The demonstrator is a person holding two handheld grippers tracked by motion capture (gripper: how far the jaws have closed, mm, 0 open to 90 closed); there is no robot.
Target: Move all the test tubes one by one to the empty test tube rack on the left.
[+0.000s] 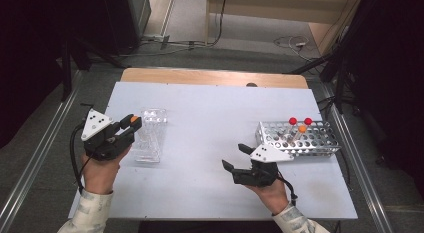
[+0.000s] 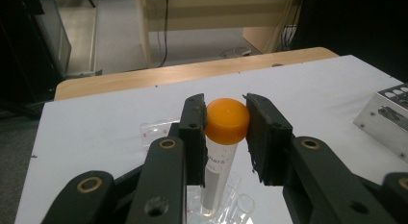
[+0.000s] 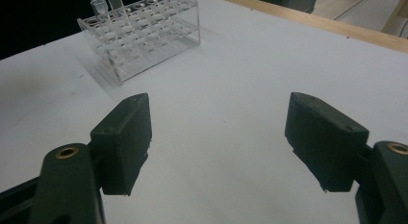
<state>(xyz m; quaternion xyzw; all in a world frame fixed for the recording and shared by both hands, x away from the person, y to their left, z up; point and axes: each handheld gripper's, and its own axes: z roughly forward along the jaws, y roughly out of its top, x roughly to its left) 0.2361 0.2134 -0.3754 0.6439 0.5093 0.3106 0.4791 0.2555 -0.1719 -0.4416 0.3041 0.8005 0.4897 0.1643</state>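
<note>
Tube print: the clear plastic tube with the round orange cap (image 2: 221, 162), seen in the left gripper view, carries dark lettering down its side, and the letters "hark" can be read just below the cap.
Rest of that word: cut off by the black jaw on its left, so the full word cannot be told.
Other writing: none legible on anything else.

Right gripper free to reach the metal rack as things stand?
Probably yes. The right gripper is open and empty, and the metal rack sits close beside it on bare table, nothing between them.
</note>
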